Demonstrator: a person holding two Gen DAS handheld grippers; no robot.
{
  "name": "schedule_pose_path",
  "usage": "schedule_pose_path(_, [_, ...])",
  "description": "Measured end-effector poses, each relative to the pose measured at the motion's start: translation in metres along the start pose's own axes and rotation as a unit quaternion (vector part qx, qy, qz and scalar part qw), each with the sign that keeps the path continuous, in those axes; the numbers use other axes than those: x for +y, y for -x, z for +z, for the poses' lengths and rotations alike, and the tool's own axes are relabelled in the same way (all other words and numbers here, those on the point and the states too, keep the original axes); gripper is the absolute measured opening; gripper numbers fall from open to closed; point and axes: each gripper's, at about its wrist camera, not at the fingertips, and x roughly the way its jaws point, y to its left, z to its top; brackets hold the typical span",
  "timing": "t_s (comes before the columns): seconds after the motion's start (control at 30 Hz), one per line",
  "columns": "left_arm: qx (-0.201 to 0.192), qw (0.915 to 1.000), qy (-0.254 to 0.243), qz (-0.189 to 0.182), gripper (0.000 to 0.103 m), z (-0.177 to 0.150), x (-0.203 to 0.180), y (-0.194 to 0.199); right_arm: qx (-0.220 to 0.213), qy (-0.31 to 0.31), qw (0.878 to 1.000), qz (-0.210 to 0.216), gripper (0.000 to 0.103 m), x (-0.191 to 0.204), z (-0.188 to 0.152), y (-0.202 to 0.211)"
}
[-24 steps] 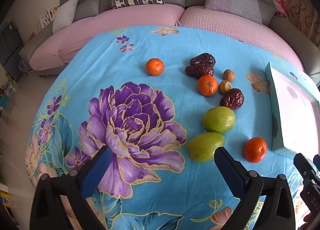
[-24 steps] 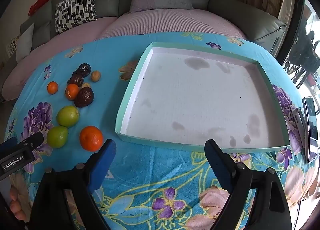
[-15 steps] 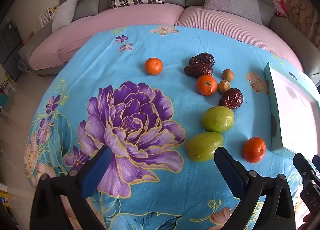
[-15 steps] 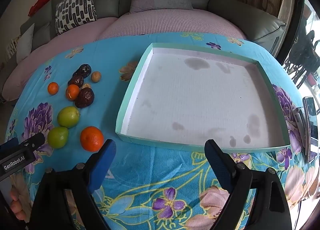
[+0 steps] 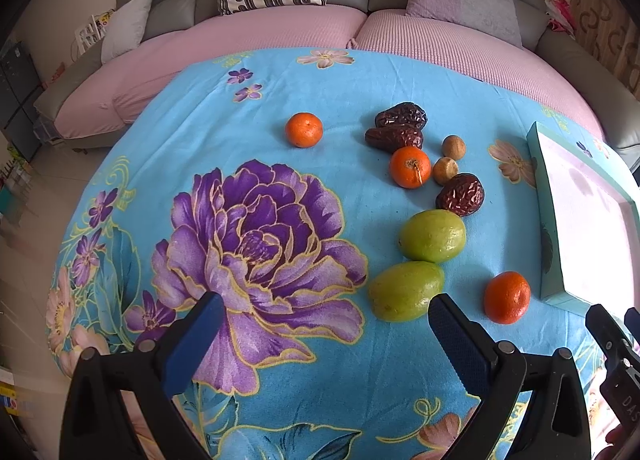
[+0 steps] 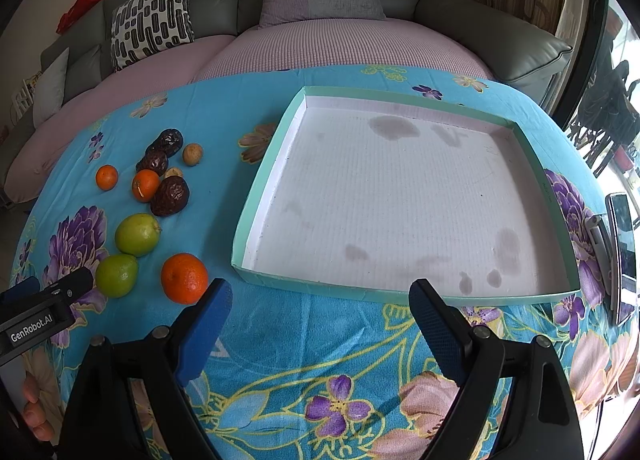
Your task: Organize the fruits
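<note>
blue-padded left tongs [image 5: 324, 324] and right tongs [image 6: 320, 306] gape wide, holding nothing.

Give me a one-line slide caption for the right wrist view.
Open right claw hovers before the empty teal tray; fruits lie loose on the floral cloth beside it.

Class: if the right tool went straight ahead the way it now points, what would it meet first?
Most likely the near wall of the empty teal tray, just ahead of the open right tool. Only flowered cloth lies between, though depth is uncertain.
</note>
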Motion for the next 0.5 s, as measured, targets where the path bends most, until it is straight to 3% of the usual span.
schedule_pose_path(0.5, [0.008,1.0000,0.000,0.001,0.103,0.0003,0.0049,-0.0008,0.000,-0.001,1.000,0.001,0.090,-0.0001,0.0001,0.0001])
